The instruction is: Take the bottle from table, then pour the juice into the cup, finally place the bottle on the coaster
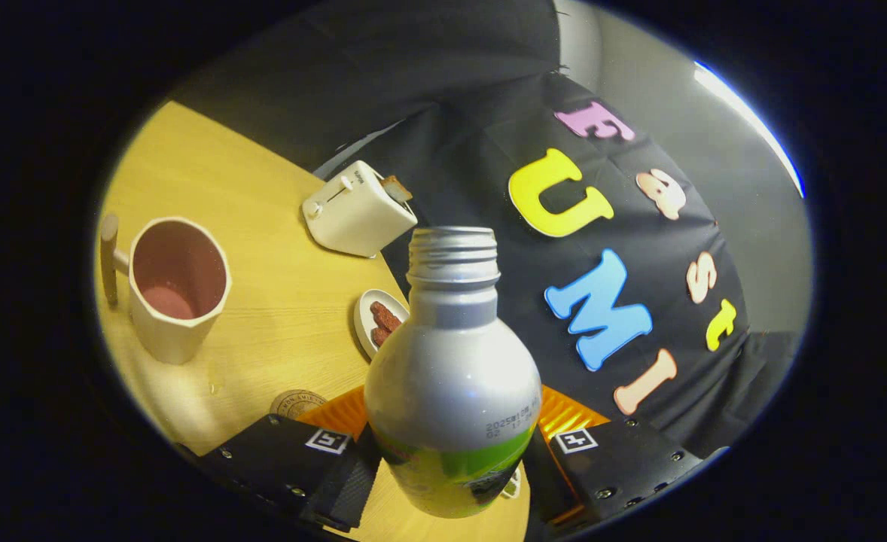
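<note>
A silver bottle (452,369) with a green label and an open threaded neck stands between my fingers, and my gripper (451,444) is shut on its lower body. It is lifted above the wooden table (263,301), and the whole view is tilted. Away to the left, beyond the fingers, stands a cream mug (176,290) with a pink inside and a wooden handle; whether it holds liquid I cannot tell. A round cork coaster (297,403) lies on the table just ahead of the left finger, partly hidden by it.
A white toaster (357,209) with a slice of bread in it stands near the table's far edge. A small white plate (368,320) with reddish-brown pieces sits just behind the bottle. The black cloth wall hangs past the table edge.
</note>
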The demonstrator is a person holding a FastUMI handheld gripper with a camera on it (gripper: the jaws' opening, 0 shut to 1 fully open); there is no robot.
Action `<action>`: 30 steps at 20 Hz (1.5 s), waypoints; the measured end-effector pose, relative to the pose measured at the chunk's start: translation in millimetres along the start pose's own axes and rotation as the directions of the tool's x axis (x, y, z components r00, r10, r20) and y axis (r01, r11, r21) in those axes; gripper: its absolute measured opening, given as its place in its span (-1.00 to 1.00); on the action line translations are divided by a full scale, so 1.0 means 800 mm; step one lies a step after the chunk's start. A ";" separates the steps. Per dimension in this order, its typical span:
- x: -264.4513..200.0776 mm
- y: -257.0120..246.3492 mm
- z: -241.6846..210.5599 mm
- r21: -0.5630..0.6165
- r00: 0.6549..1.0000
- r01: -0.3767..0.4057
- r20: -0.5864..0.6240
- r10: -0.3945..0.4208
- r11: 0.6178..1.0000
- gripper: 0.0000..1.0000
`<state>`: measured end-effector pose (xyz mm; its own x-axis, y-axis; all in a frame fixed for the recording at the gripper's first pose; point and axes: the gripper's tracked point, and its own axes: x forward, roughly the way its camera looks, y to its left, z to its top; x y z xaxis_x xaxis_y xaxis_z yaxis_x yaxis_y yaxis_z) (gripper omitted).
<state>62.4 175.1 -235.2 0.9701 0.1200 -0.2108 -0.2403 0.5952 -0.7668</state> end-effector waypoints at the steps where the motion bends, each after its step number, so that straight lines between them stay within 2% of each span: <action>1: 0.000 -0.004 -0.003 0.037 1.000 0.000 -0.007 0.000 0.999 0.64; 5: -0.006 -0.012 -0.012 0.210 1.000 -0.013 0.001 0.013 0.978 0.65; 7: -0.005 -0.011 -0.017 0.311 0.999 -0.037 -0.003 0.040 0.950 0.65; 9: -0.004 -0.001 -0.017 0.450 0.995 -0.094 0.014 0.098 0.888 0.65; 12: 0.001 0.015 -0.018 0.658 0.982 -0.170 0.048 0.184 0.734 0.65; 13: 0.003 0.017 -0.024 0.692 0.980 -0.172 0.048 0.194 0.701 0.65; 17: 0.008 0.025 -0.028 0.755 0.972 -0.206 0.085 0.220 0.622 0.65; 21: 0.016 0.027 -0.025 0.755 0.972 -0.218 0.115 0.203 0.618 0.65; 24: 0.026 0.024 -0.028 0.736 0.980 -0.198 0.131 0.151 0.648 0.65; 26: 0.033 0.034 -0.029 0.727 0.981 -0.195 0.133 0.143 0.658 0.65; 30: 0.046 0.050 -0.032 0.737 0.980 -0.199 0.133 0.150 0.646 0.65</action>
<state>87.2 183.3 -289.1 0.9187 0.3130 -0.2408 -0.3241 0.9460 -0.0071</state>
